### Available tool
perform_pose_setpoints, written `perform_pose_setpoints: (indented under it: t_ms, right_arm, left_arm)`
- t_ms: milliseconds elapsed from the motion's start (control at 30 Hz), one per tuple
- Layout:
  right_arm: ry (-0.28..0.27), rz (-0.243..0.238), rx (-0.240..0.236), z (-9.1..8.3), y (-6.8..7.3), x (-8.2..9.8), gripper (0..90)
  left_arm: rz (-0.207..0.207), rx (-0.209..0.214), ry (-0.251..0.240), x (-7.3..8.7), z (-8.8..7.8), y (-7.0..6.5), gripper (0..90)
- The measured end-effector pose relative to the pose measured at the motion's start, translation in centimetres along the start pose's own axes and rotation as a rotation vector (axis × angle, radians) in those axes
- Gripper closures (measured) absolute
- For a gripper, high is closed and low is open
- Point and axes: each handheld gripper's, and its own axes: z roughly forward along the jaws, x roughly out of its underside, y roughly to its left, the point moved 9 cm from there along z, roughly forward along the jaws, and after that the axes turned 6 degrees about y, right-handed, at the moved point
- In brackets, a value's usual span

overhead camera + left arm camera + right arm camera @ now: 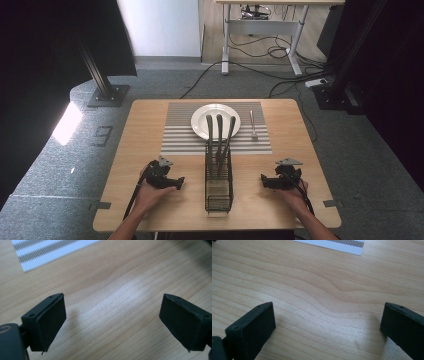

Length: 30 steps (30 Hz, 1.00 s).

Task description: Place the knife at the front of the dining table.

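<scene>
Both grippers rested spread and empty on the table (150,200), either side of the wire caddy (218,182).

The caddy stood between the left gripper (179,183) at 9 o'clock and the right gripper (263,180) at 3 o'clock, holding 3 dark utensils (219,135) leaning toward the plate (200,125) at 12 o'clock. Judgement: grip 1 handle near its top and lift straight up, clear of the wires. The high view showed caddy, plate and fork (253,125); the gripper views showed bare wood and a placemat (37,252) corner.
</scene>
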Motion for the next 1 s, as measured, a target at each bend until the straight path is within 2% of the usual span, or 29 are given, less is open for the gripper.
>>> perform_pose_setpoints:
  t_ms: [267, 333, 400, 467, 533, 600, 633, 700, 767, 833, 900, 933, 1000]
  right_arm:
    - [0.026, 0.01, 0.008, -0.4, 0.2, 0.3, 1.6]
    - [0.035, 0.01, 0.009, -0.5, 0.4, 0.5, 1.9]
    - [0.038, 0.008, 0.008, -0.6, 0.5, 0.5, 2.0]
    - [0.036, 0.011, 0.01, -0.6, 0.5, 0.5, 1.8]
    - [0.034, 0.012, 0.011, -0.6, 0.5, 0.5, 1.7]
    - [0.032, 0.009, 0.009, -0.5, 0.4, 0.4, 1.7]
    - [0.032, 0.008, 0.008, -0.5, 0.3, 0.4, 1.8]
    - [0.032, 0.007, 0.005, -0.5, 0.2, 0.5, 1.8]
    - [0.031, 0.005, 0.005, -0.5, 0.1, 0.5, 1.8]
    - [0.032, 0.0, 0.001, -0.5, 0.1, 0.5, 1.6]
    - [0.032, -0.002, 0.001, -0.5, 0.1, 0.4, 1.6]
    - [0.029, -0.007, -0.002, -0.4, 0.1, 0.4, 1.5]
    - [0.028, -0.007, -0.002, -0.4, 0.1, 0.3, 1.6]
  left_arm:
    - [-0.003, 0.02, -0.056, -0.7, -1.2, -0.6, 12.3]
    - [-0.008, 0.043, -0.1, -1.2, -2.6, -1.1, 13.7]
    - [0.001, 0.04, -0.114, -1.4, -3.1, -1.3, 13.7]
    - [0.037, 0.034, -0.162, -2.6, -4.5, -2.0, 13.7]
    - [0.044, 0.04, -0.174, -3.0, -5.0, -2.3, 13.7]
    - [0.051, 0.065, -0.196, -4.0, -5.9, -2.8, 13.2]
    - [0.053, 0.075, -0.206, -4.5, -6.2, -3.0, 13.4]
    - [0.076, 0.068, -0.232, -6.2, -7.2, -3.4, 13.7]
    - [0.079, 0.076, -0.238, -6.8, -7.5, -3.6, 14.0]
    - [0.071, 0.098, -0.273, -8.5, -8.3, -4.2, 14.4]
    - [0.066, 0.105, -0.284, -9.1, -8.5, -4.3, 14.7]
    - [0.06, 0.11, -0.306, -10.2, -8.8, -4.6, 15.2]
    - [0.059, 0.112, -0.31, -10.8, -8.8, -4.8, 15.5]
